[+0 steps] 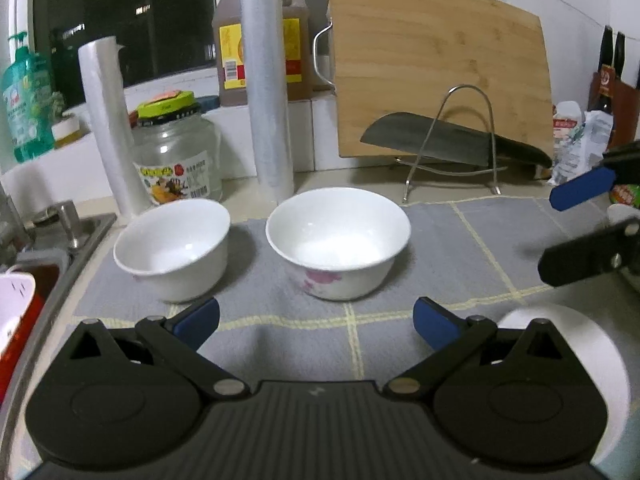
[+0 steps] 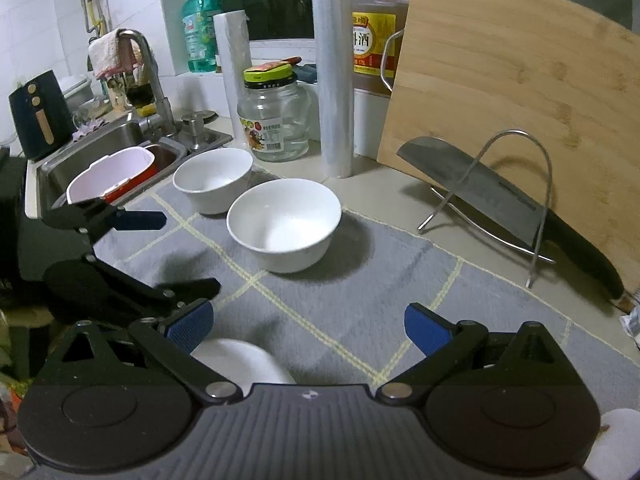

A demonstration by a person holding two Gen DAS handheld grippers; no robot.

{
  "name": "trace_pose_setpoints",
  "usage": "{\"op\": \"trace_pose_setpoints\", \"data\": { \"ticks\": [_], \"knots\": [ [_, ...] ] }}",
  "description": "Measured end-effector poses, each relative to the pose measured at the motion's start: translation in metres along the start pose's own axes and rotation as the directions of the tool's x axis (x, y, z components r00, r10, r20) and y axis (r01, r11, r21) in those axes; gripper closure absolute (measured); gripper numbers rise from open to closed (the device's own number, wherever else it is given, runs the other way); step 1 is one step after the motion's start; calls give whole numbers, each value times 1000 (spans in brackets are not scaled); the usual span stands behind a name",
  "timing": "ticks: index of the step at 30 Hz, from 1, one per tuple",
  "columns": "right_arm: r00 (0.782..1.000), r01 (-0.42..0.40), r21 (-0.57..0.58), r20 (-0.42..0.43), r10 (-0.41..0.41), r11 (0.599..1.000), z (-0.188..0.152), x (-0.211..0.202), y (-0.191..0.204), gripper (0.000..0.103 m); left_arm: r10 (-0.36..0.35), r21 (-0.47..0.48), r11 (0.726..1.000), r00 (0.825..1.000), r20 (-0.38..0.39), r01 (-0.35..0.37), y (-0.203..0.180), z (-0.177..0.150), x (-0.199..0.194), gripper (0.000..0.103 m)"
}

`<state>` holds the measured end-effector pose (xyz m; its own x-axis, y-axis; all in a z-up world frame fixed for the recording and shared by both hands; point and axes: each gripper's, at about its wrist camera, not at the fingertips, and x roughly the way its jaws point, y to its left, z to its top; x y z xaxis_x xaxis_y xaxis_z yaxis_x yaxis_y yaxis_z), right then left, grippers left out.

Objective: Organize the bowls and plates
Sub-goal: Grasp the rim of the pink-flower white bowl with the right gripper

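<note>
Underneath, grey mat (image 1: 460, 248) on kitchen counter (image 2: 372, 172), both grippers (image 1: 316, 322) (image 2: 308, 326) wide apart, empty.

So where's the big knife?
The knife leans on the wire rack at the right in both views, in front of the wooden cutting board, behind the grey mat.

White dish (image 2: 244, 364) behind right gripper (image 2: 308, 328)

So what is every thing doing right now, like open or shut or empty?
Left gripper: jaws open, holding nothing.
Right gripper: jaws open, holding nothing.
Flowered bowl: upright, empty.
Plain bowl: upright, empty.
Glass jar: lid on, looks empty.
Cleaver: resting in wire rack.
</note>
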<state>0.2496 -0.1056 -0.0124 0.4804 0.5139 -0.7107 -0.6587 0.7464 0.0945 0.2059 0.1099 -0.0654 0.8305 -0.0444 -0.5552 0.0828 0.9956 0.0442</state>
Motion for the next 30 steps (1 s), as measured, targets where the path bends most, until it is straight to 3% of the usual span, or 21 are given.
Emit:
{"op": "trace_pose_setpoints", "data": {
  "ticks": [14,30],
  "knots": [
    [998,-45,-9,-48,44,999,47,45,-9,0,-37,-9,999,999,12,38,10,9,34,1],
    [984,-143,-7,-105,141,990,70,97,-21,1,-83,9,997,997,6,83,5,14,55,4]
  ]
}}
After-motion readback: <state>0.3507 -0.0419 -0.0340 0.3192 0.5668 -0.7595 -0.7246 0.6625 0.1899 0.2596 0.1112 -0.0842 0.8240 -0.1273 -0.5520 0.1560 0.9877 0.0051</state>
